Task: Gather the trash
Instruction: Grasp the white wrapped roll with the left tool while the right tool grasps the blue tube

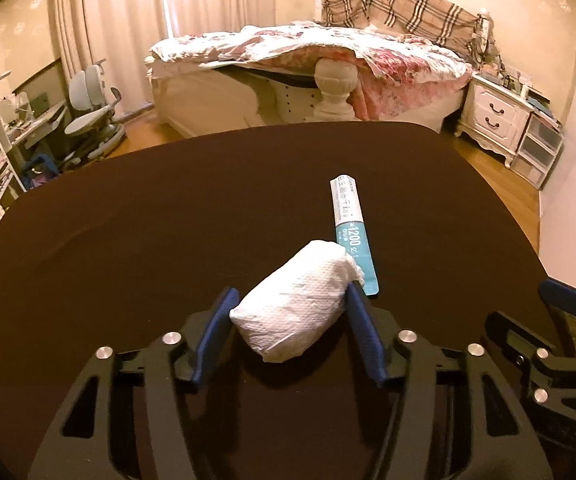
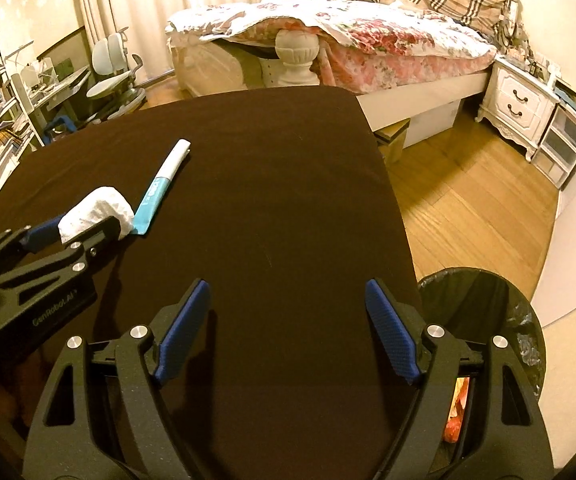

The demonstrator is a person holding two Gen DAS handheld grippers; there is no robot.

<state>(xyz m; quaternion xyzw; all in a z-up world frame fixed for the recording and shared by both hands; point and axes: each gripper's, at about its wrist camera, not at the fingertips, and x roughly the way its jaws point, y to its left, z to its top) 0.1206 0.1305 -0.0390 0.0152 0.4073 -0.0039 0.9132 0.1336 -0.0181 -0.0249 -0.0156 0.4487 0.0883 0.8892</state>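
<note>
1. The left gripper (image 1: 288, 312) has a wad of white paper towel (image 1: 293, 306) between its blue pads (image 1: 361, 332), low over the dark tablecloth (image 1: 128, 248). The pads touch both flanks of the wad, so I judge the jaws clenched on it, though whether it is lifted or resting on the cloth I cannot tell.
2. The wad looks light, soft and crushable; nothing in it can break. A grip across its thick middle, as now, seems right, since a pinch at the loose twisted end might only pull a layer free.
3. Just beside it, touching its far end, lies a flat teal-and-white sachet (image 1: 352, 232). It looks thin, light and slick, and lying flat on the cloth it would likely need taking by its edges or a raised end.
4. The right gripper (image 2: 288, 328) hangs over bare cloth with its jaws spread wide and nothing between them.
5. Only the right wrist view shows the bin with a black liner (image 2: 483, 300), on the floor at the table's right edge, with something orange inside.
6. Only the left wrist view shows how the pads sit on the wad.
</note>
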